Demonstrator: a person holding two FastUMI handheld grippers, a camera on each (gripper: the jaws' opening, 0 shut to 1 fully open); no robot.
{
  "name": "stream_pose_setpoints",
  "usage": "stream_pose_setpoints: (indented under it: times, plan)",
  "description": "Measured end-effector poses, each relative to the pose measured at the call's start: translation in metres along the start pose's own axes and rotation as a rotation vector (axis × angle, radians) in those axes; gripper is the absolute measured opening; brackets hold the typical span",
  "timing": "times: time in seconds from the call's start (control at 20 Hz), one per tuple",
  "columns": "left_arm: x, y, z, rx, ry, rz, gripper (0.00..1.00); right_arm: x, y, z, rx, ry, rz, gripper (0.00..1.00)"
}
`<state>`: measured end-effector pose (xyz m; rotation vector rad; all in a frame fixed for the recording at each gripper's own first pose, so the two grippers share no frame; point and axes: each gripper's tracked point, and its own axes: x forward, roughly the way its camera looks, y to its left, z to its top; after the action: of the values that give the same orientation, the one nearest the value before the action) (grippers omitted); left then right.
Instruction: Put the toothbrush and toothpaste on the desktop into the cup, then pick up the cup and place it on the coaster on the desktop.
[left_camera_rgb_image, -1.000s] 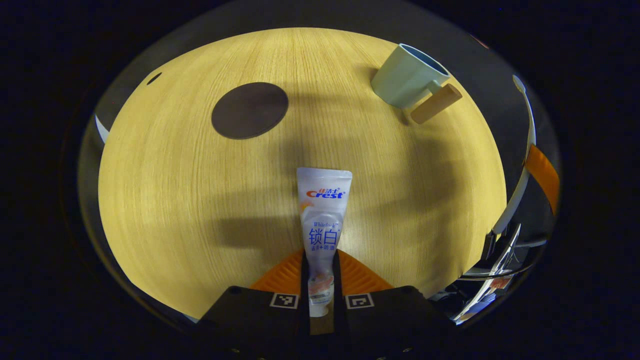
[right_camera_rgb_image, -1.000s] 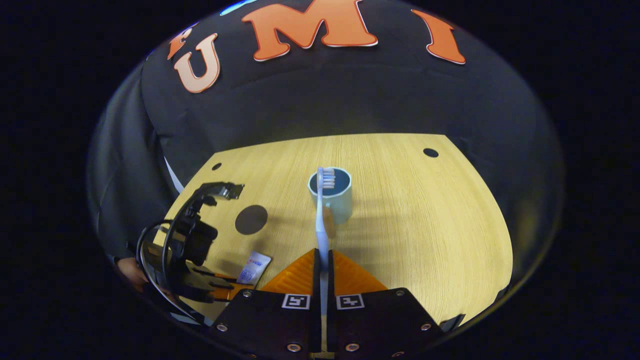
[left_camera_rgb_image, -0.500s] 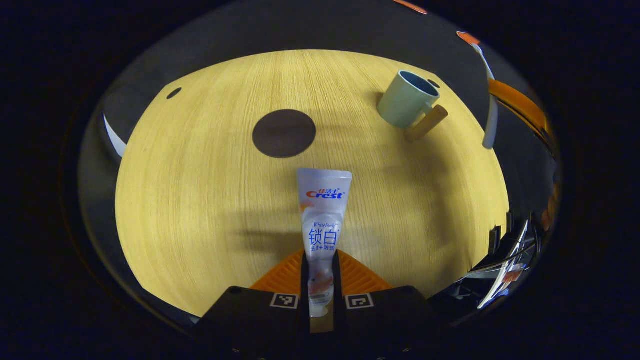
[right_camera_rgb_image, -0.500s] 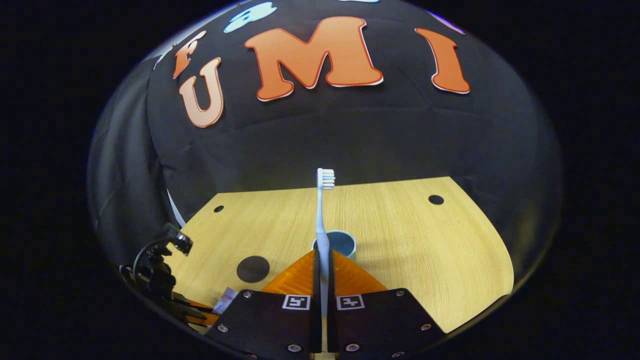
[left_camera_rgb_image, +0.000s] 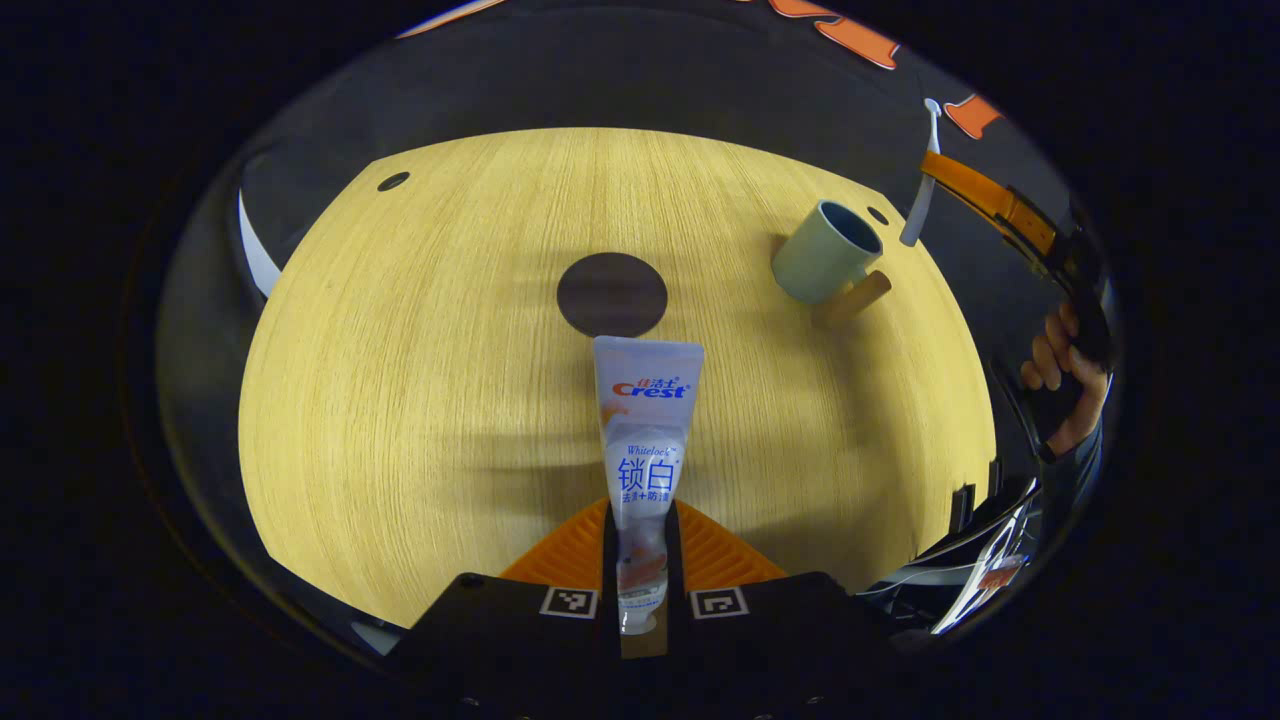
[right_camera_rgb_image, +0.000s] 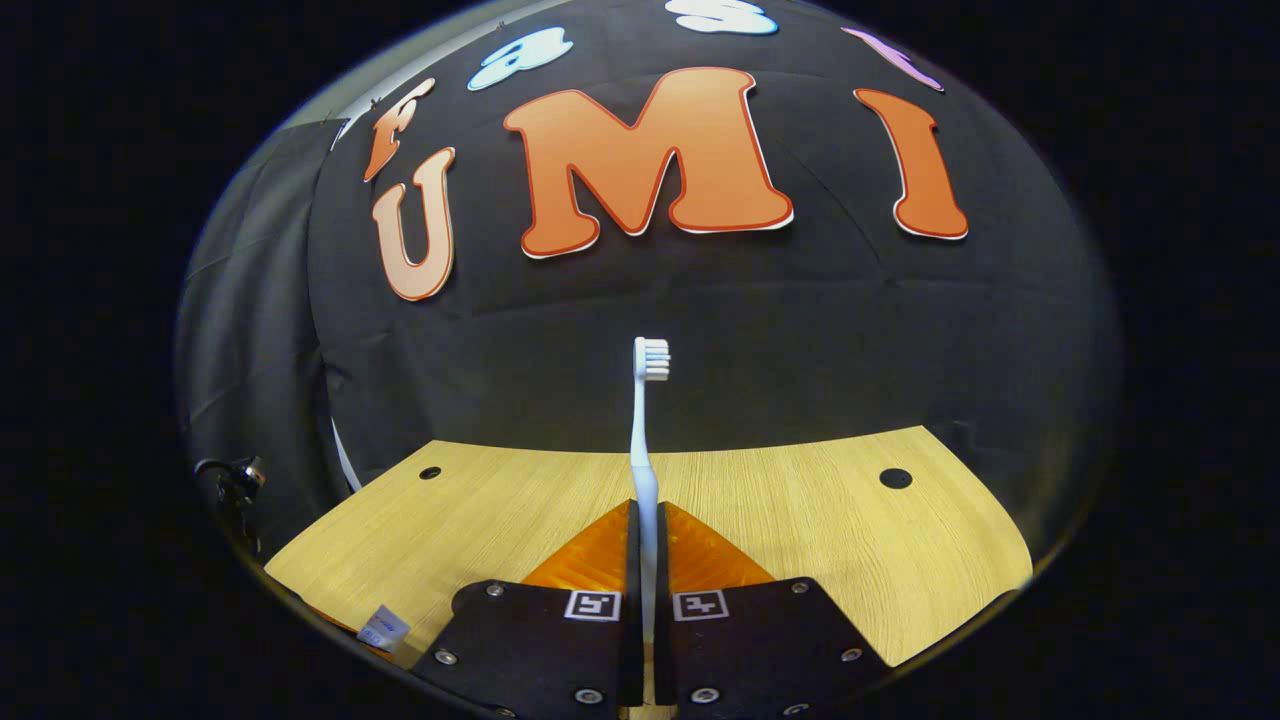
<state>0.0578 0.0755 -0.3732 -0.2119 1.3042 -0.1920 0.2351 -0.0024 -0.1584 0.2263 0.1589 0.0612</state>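
Left gripper view: the toothpaste (left_camera_rgb_image: 648, 440), a white tube, is clamped between the two fingers of the left claw (left_camera_rgb_image: 642, 560), both pressing on its lower part, and it projects straight ahead of the claw, raised above the worktop (left_camera_rgb_image: 420, 380). Just beyond the tube's far end lies the coaster (left_camera_rgb_image: 612, 294), a dark round disc flat on the wood, with bare surface all around it. Ahead and to the right of the left claw stands the cup (left_camera_rgb_image: 828, 252), pale green with a dark interior and a wooden handle that points toward the near right; it is well apart from the coaster. Farther right, above the cup, the right claw (left_camera_rgb_image: 935, 172) holds the toothbrush (left_camera_rgb_image: 918, 205), which hangs above and just beside the cup's rim without touching it; a hand (left_camera_rgb_image: 1062, 375) grips that tool's handle at the right edge. Right gripper view: the toothbrush (right_camera_rgb_image: 644, 430) is pinched between both fingers of the right claw (right_camera_rgb_image: 646, 560), its handle running straight ahead and its bristled head at the far end, seen against the booth wall (right_camera_rgb_image: 800, 330). Nothing stands between this claw and the wall. The worktop (right_camera_rgb_image: 800, 520) is light wood with straight grain and small dark round holes near its far corners; the end of the toothpaste (right_camera_rgb_image: 383, 628) shows at the lower left. Black cloth closes the booth behind and beside the worktop.
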Motion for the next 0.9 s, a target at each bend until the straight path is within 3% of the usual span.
stream_pose_setpoints:
  times: [0.4, 0.9]
  plan:
    - [0.0, 0.007, 0.013, -0.039, -0.046, 0.018, 0.19, 0.059, -0.006, -0.022, 0.019, 0.002, -0.017, 0.05]
    - [-0.014, 0.008, 0.027, -0.066, -0.08, 0.036, 0.19, 0.065, -0.014, -0.073, -0.005, 0.121, -0.097, 0.07]
